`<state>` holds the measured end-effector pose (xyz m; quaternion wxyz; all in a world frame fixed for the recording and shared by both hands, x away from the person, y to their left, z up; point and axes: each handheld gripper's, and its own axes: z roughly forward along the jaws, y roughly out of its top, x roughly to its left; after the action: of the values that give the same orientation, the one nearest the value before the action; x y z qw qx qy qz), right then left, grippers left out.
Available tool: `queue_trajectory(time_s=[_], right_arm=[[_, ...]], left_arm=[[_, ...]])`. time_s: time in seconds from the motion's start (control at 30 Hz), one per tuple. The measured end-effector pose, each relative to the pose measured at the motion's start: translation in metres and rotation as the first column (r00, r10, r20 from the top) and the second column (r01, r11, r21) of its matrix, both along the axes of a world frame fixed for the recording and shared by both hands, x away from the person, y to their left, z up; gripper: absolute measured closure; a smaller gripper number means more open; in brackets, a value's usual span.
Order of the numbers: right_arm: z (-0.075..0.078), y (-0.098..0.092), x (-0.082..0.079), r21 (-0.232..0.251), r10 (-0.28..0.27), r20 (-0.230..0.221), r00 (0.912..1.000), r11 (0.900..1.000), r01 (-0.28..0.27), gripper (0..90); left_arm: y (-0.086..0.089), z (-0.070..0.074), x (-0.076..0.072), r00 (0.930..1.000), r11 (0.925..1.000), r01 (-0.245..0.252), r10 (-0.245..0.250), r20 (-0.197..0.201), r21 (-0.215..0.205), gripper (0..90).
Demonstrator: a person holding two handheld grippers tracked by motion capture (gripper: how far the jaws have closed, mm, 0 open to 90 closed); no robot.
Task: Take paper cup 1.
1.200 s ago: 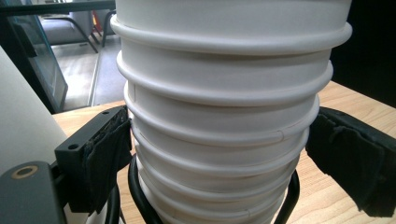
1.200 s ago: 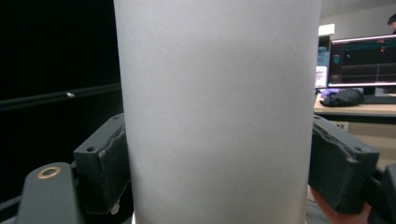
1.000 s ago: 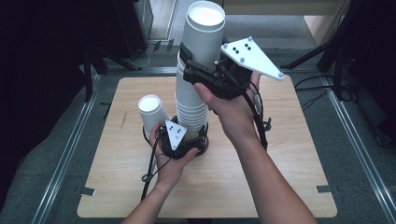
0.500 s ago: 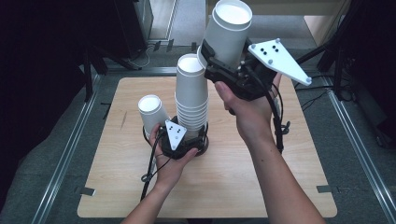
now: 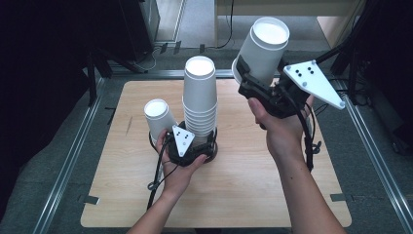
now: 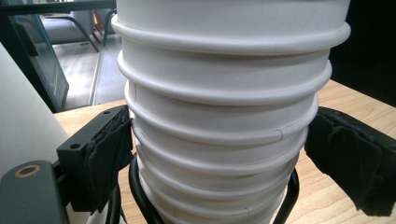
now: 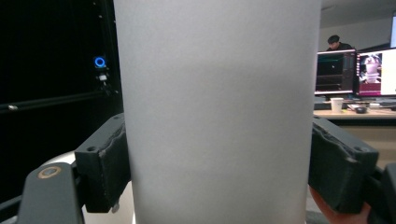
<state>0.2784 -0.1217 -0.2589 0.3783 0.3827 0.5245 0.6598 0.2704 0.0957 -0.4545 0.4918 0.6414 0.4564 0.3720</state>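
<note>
My left gripper [image 5: 191,146] clamped the tall stack of white paper cups [image 5: 199,100] at its base on the wooden table [image 5: 243,185], steadying it while my right gripper [image 5: 255,87], shut around one separated white cup [image 5: 263,48], held it aloft, clear.

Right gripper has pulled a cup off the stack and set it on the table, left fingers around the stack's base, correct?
Not quite. The cup is not on the table; the right gripper holds it in the air, clear of the stack, as the high view shows. The left gripper part is right.
</note>
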Motion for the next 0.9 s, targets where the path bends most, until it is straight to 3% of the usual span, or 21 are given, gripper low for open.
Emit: queue_trajectory(time_s=[0.23, 0.47, 0.73, 0.9], right_arm=[[-0.030, -0.012, 0.004, -0.010, -0.026, -0.040, 0.9988, 1.000, 0.026, 17.3], [-0.050, -0.018, 0.003, -0.009, -0.042, -0.061, 0.9973, 0.999, 0.041, 17.3], [-0.089, -0.026, -0.002, -0.050, -0.055, -0.081, 0.9952, 0.997, 0.051, 17.4], [-0.103, -0.031, -0.002, -0.043, -0.058, -0.109, 0.9923, 0.998, 0.054, 17.4]], left_arm=[[0.001, 0.000, 0.000, 1.0000, 1.0000, 0.006, -0.006, 0.000, -0.005, 8.3], [0.003, 0.000, -0.001, 0.9999, 0.9998, 0.016, -0.016, 0.004, -0.009, 8.3], [0.005, -0.006, -0.008, 0.9987, 0.9987, 0.051, -0.051, -0.009, -0.011, 2.7], [0.009, -0.008, -0.014, 0.9980, 0.9978, 0.063, -0.063, -0.010, -0.023, 1.6]])
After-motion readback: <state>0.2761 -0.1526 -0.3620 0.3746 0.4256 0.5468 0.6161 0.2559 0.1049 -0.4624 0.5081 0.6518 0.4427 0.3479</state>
